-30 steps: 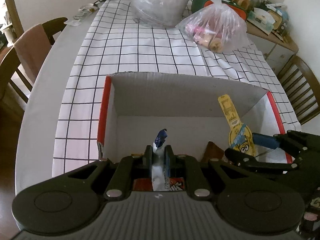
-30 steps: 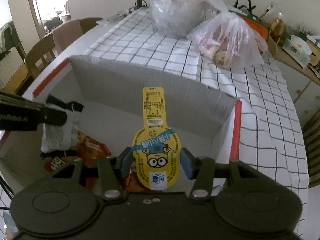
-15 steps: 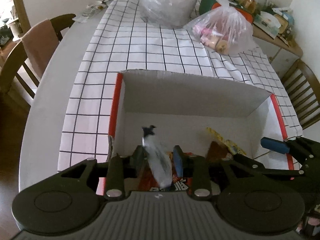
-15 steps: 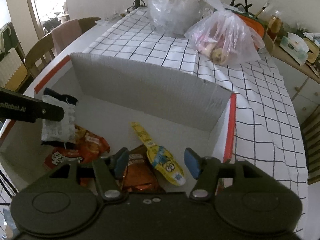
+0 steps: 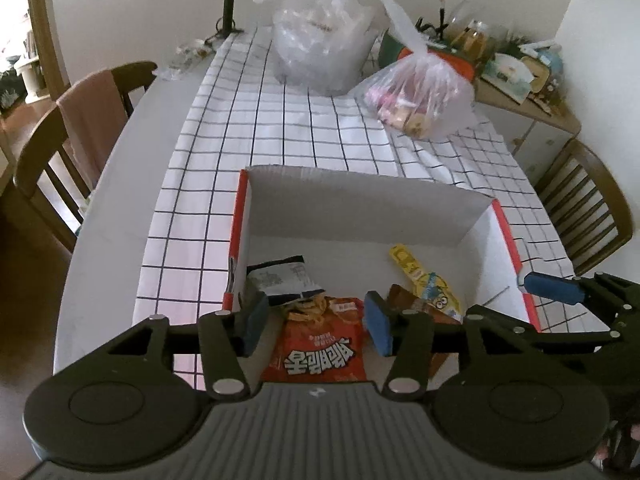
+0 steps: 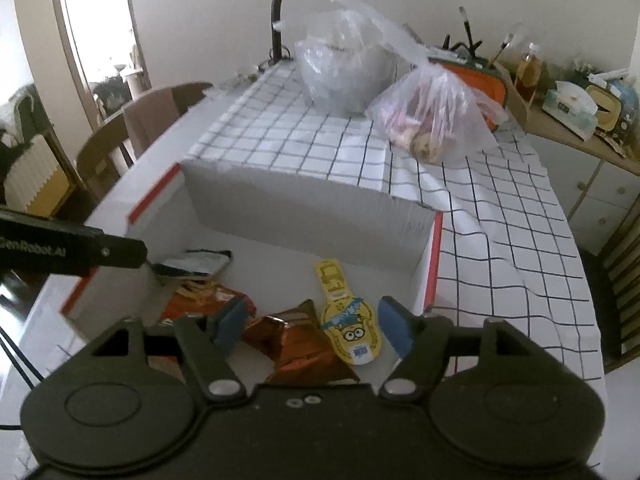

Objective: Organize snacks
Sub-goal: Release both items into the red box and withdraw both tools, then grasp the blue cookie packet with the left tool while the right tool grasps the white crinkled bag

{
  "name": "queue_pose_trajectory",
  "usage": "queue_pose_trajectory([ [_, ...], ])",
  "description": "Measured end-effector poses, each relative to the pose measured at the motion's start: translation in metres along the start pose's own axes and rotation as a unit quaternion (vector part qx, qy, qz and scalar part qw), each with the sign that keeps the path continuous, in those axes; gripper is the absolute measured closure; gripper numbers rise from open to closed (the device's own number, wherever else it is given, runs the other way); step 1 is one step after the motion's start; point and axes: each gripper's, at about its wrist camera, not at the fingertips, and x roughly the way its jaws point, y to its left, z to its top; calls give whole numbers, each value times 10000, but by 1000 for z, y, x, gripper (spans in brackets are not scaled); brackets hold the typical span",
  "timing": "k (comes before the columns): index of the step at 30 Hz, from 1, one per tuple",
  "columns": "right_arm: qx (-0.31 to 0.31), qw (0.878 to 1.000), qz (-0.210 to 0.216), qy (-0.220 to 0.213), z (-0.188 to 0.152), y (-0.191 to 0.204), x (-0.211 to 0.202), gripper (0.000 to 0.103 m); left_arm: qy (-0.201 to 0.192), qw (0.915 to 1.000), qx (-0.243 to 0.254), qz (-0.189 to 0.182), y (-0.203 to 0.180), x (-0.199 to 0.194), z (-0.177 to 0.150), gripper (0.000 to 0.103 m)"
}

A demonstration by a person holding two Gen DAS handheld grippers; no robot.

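- Cardboard box (image 5: 360,204) sat on the worktop, holding four snacks: red bag (image 5: 320,354), white packet (image 5: 280,278), brown packet (image 6: 298,344), yellow pouch (image 6: 348,320).
- I had left tongs (image 5: 316,320) and right tongs (image 6: 310,326) spread wide, empty, above them.

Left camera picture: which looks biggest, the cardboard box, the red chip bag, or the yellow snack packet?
1. cardboard box
2. red chip bag, though it is nearer the camera
3. yellow snack packet
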Motion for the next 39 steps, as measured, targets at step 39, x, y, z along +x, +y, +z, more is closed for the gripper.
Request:
queue_pose_trajectory([
  [39, 194, 9984, 386, -363, -117, 62, -111, 0, -281, 9994, -75, -212, 44, -102, -136, 22],
])
